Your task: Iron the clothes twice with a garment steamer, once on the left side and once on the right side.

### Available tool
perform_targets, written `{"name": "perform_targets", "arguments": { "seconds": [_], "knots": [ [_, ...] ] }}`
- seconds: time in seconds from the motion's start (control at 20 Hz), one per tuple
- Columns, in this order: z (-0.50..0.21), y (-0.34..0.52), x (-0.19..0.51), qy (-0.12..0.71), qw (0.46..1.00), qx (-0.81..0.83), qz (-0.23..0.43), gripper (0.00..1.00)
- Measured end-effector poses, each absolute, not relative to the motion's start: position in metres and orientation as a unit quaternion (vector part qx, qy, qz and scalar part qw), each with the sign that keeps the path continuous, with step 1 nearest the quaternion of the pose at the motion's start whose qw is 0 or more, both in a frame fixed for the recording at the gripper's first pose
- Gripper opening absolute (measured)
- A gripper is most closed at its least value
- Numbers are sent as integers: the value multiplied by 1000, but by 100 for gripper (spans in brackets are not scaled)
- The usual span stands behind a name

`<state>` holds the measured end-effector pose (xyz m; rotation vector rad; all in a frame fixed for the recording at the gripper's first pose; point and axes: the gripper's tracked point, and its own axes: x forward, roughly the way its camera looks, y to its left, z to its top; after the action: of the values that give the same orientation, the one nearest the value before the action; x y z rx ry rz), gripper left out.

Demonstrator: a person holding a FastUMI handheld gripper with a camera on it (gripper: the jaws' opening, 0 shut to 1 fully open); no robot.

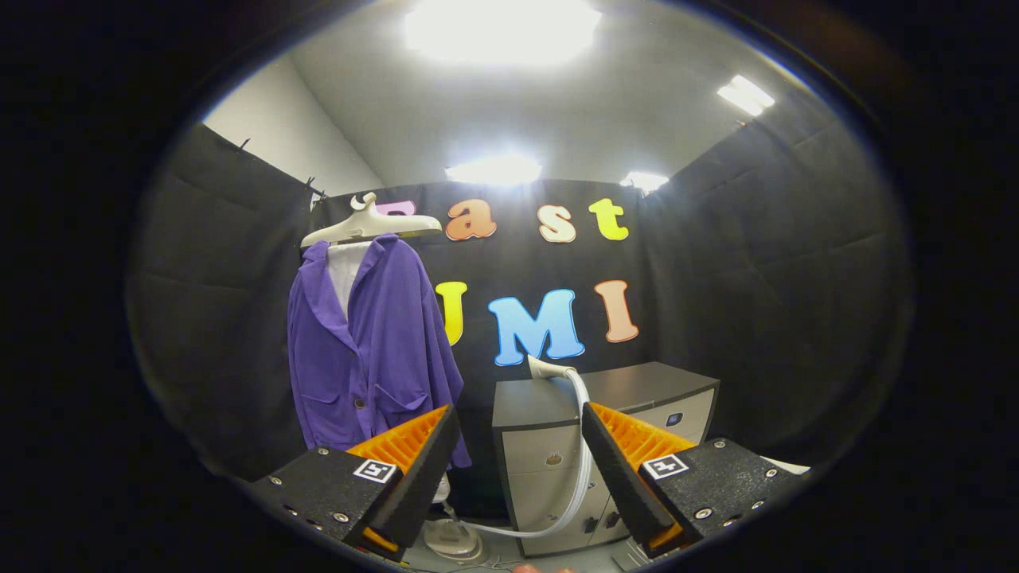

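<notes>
Item: gripper (pixel 519 458), fingers spread wide, nothing between them, nothing touched. Item: garment steamer, in three visible parts. The steamer head (pixel 549 369) rests at the near corner of the cabinet top, beyond the fingers and in line with the gap between them, a little toward the right finger; its long axis runs roughly level, nozzle end pointing away from the right finger toward the jacket side. The hose (pixel 585 446) leaves the head, drops down the cabinet front close by the inner face of the right finger, then sweeps low across the gap to the steamer base (pixel 452 541), which stands on the floor just beyond the left finger. Item: purple jacket (pixel 366 350), hung on a pale hanger (pixel 370 227) against the booth wall, beyond and above the left finger, hem reaching down behind that finger's tip; well apart from the steamer head, further from the fingers than the head is. Hangs upright, front open over a white lining or shirt. Item: cabinet (pixel 549 446), dark top, pale drawers, beyond the right finger. Judgement: neither side of the jacket has been treated and the head is not yet in hand, so taking it up is the step in hand. The relation that governs it: the head lies straight ahead and slightly up from the open fingers, with its length crosswise to the line of approach, so the fingers would close across its handle, not along it. The hose beside the right finger could snag.
</notes>
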<state>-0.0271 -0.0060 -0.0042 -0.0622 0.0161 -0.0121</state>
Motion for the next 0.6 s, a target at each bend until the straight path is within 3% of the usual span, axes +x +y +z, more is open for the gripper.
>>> {"name": "perform_targets", "arguments": {
  "seconds": [0.6],
  "knots": [
    [20,-26,-13,8,997,-69,-19,96]
  ]
}}
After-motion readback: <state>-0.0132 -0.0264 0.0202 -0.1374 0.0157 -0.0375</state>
